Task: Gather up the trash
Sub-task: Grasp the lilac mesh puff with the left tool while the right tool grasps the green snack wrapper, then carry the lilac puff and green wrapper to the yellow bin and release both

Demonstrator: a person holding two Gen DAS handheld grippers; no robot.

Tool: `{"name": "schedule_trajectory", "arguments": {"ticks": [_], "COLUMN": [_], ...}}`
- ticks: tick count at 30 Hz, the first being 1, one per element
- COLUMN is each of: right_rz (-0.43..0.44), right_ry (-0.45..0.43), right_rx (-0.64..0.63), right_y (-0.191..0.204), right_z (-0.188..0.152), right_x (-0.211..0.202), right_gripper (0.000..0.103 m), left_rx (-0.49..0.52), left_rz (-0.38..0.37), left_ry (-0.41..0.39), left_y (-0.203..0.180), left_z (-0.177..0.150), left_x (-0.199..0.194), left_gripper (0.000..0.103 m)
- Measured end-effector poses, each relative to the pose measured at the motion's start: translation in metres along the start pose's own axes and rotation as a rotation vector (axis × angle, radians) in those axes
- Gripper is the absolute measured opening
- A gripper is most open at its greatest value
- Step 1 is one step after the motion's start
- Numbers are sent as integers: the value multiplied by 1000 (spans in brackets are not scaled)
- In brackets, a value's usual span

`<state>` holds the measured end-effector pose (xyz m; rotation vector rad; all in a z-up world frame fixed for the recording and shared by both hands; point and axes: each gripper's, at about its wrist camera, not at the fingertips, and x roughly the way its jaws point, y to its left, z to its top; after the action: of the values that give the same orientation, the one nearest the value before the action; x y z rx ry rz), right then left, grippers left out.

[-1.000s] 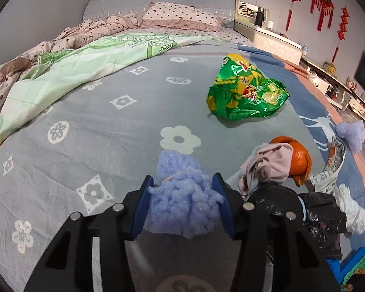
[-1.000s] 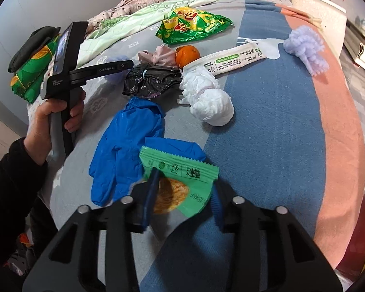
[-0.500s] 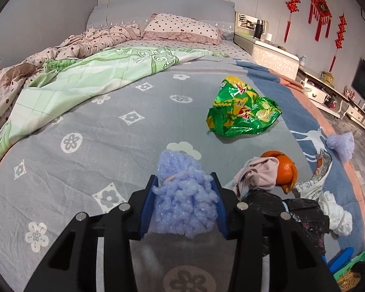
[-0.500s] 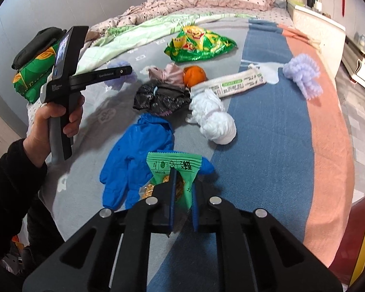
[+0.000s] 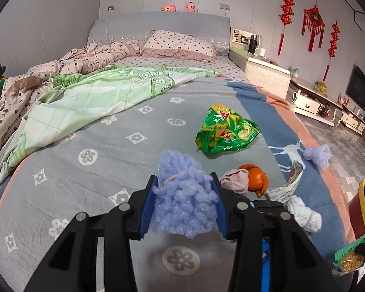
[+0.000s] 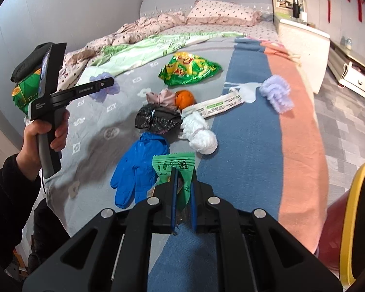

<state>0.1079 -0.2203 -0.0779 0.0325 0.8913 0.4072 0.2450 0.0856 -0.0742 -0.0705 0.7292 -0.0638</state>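
Right gripper (image 6: 182,189) clamped on green snack packet (image 6: 174,168), bottom centre of frame; jaws just closed on it. Left gripper (image 5: 183,202) clamped on purple foam wad (image 5: 182,199). Yellow-rimmed bin (image 6: 352,194) lies lower right, nearer right gripper.

The yellow-rimmed bin (image 6: 355,219) is cut off by the frame edge beside the bed (image 6: 250,146). The print on the green snack wrapper (image 6: 176,170) cannot be read; its lower part is hidden between the right tool's (image 6: 182,199) fingers.
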Motion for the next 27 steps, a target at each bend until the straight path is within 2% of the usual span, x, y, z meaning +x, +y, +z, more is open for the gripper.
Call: {"name": "schedule_trajectory", "arguments": {"ticks": [14,27], "right_rz": [-43,-108], "right_ry": [-137,-295], "right_rx": [16,87], "right_y": [-2,-37], "right_z": [-1,5], "right_x": [-68,-149], "right_gripper": [8,8], "left_rx": [35,99], "left_rz": [-31,-133], "left_ry": [-99,-183], "left_y": [-37,-116], "left_z": [14,36], "left_x": [-66,-122], "left_gripper": [40,40]}}
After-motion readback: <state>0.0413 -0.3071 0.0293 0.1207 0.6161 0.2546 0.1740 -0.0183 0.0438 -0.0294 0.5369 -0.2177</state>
